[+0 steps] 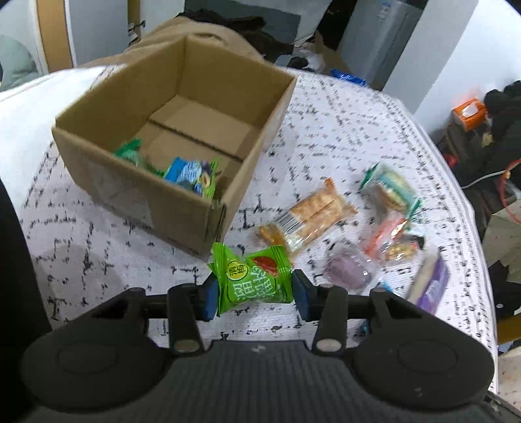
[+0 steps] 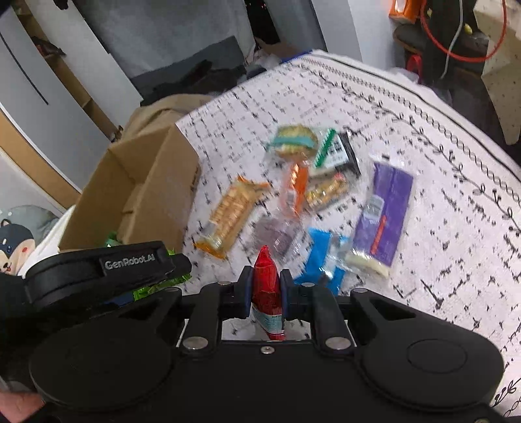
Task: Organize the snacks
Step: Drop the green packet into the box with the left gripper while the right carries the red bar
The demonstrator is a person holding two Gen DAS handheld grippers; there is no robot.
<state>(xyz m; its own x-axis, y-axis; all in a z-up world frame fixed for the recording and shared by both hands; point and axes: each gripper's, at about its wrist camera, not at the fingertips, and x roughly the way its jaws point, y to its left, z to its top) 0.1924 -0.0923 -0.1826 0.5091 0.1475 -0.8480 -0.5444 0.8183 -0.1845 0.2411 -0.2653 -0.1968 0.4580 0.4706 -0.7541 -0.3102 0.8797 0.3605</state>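
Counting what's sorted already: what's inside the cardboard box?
Inside the cardboard box: a green packet and a blue-green packet. The near wall hides anything below them.

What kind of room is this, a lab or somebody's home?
Probably a lived-in home, perhaps a bedroom: snacks lie on a patterned cloth beside a cardboard box, clothes are piled behind it, and a cartoon-dog cushion sits nearby.

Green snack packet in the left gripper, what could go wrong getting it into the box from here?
1. The left gripper pinches the green snack packet by its crumpled wrapper, so it could slip out before reaching the cardboard box.
2. The box's near corner stands right ahead; a low approach might bump and shove the box.
3. The right gripper, shut on a red packet, is close beside the left one, so they could collide.
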